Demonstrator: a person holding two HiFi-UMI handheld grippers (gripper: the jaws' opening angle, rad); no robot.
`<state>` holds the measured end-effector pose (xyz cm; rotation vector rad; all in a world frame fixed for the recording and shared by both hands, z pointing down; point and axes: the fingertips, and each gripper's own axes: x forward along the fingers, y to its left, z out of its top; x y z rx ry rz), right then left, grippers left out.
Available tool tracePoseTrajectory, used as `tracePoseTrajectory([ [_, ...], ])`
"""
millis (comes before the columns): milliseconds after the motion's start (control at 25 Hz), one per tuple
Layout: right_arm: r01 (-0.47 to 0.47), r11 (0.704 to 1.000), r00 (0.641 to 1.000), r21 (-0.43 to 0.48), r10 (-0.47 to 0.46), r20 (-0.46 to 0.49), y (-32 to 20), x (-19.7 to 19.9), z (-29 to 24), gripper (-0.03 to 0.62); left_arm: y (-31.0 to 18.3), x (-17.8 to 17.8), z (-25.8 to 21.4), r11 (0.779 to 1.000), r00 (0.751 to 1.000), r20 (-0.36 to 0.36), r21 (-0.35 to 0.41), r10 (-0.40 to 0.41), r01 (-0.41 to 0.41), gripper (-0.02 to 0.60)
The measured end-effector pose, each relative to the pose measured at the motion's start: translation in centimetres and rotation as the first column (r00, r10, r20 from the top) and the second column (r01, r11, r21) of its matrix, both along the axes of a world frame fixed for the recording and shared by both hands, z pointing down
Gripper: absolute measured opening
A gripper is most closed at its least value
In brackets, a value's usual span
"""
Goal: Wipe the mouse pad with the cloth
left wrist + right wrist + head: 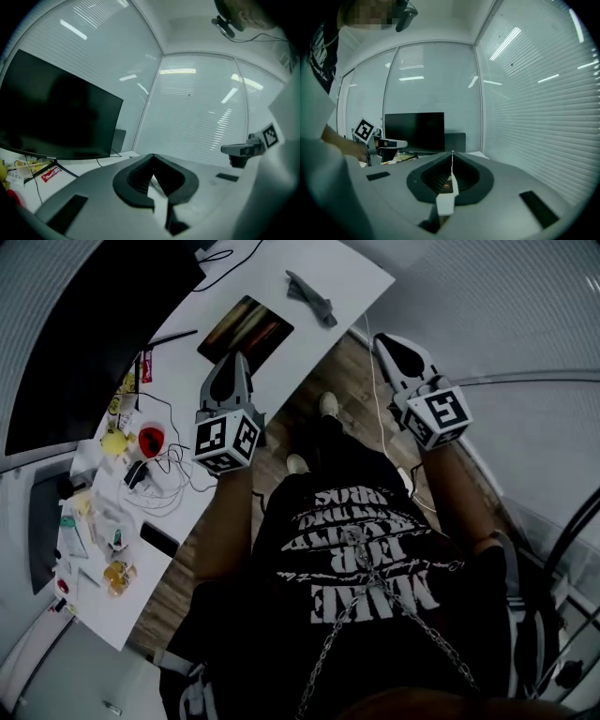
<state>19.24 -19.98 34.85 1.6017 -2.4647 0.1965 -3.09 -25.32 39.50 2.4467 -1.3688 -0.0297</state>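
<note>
Left gripper [234, 362], right gripper [389, 341]: we found both with jaws together and nothing between them. The left hung over the mouse pad [246, 329], the right off the desk's [352, 276] edge. Cloth [311, 296]: grey, crumpled, just beyond the pad, untouched. We judged that one gripper should open, then pinch a raised fold. Red cup-like vessel [152, 440]: contents indiscernible.

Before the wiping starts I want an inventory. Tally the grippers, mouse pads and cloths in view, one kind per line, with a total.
Grippers: 2 (left gripper, right gripper)
Mouse pad: 1
Cloth: 1
Total: 4
</note>
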Motion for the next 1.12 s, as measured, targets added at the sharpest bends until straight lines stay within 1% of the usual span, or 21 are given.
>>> tracePoseTrajectory([
  [80, 0.002, 1.0, 1.0, -0.027, -0.002, -0.006, -2.6, 0.7, 2.1, 0.002, -2.0, 0.3, 1.8, 0.999, 1.0, 0.015, -0.031, -0.021, 0.022, 0.006],
  [200, 0.018, 0.995, 1.0, -0.095, -0.019, -0.012, -6.0, 1.6, 5.3, 0.002, -3.9, 0.8, 5.4, 0.992, 0.998, 0.044, -0.112, -0.05, 0.055, 0.006],
  [280, 0.049, 0.989, 0.999, -0.141, -0.05, -0.005, -8.0, 1.9, 7.4, 0.002, -4.7, 1.2, 7.7, 0.984, 0.996, 0.059, -0.162, -0.07, 0.079, 0.006],
  [400, 0.105, 0.978, 0.994, -0.179, -0.107, 0.0, -11.5, 2.1, 9.9, 0.003, -6.5, 1.8, 10.5, 0.972, 0.992, 0.08, -0.208, -0.099, 0.113, 0.006],
  [480, 0.141, 0.966, 0.99, -0.218, -0.144, -0.002, -13.5, 2.2, 12.0, 0.005, -7.2, 2.3, 12.4, 0.959, 0.989, 0.091, -0.246, -0.12, 0.139, 0.006],
  [520, 0.162, 0.956, 0.986, -0.243, -0.167, 0.0, -14.4, 2.2, 13.2, 0.02, -7.5, 2.6, 13.3, 0.953, 0.987, 0.098, -0.264, -0.128, 0.15, 0.006],
  [600, 0.205, 0.934, 0.977, -0.292, -0.213, 0.006, -16.2, 2.2, 15.8, 0.081, -8.6, 3.4, 14.8, 0.944, 0.984, 0.111, -0.284, -0.139, 0.165, 0.006],
  [720, 0.222, 0.903, 0.97, -0.368, -0.242, -0.008, -18.6, 2.6, 20.2, 0.104, -9.9, 3.8, 16.5, 0.933, 0.979, 0.127, -0.307, -0.157, 0.189, 0.006],
  [840, 0.223, 0.856, 0.965, -0.466, -0.262, -0.02, -20.5, 2.9, 25.3, 0.139, -10.6, 3.5, 17.7, 0.915, 0.972, 0.142, -0.333, -0.188, 0.226, 0.006],
  [1000, 0.212, 0.799, 0.952, -0.563, -0.299, -0.064, -22.4, 3.3, 31.0, 0.146, -11.1, 3.1, 18.5, 0.899, 0.962, 0.165, -0.352, -0.216, 0.262, 0.006],
  [1120, 0.206, 0.757, 0.949, -0.621, -0.309, -0.062, -22.8, 3.2, 33.8, 0.146, -11.1, 2.9, 18.7, 0.891, 0.957, 0.172, -0.357, -0.234, 0.282, 0.006],
])
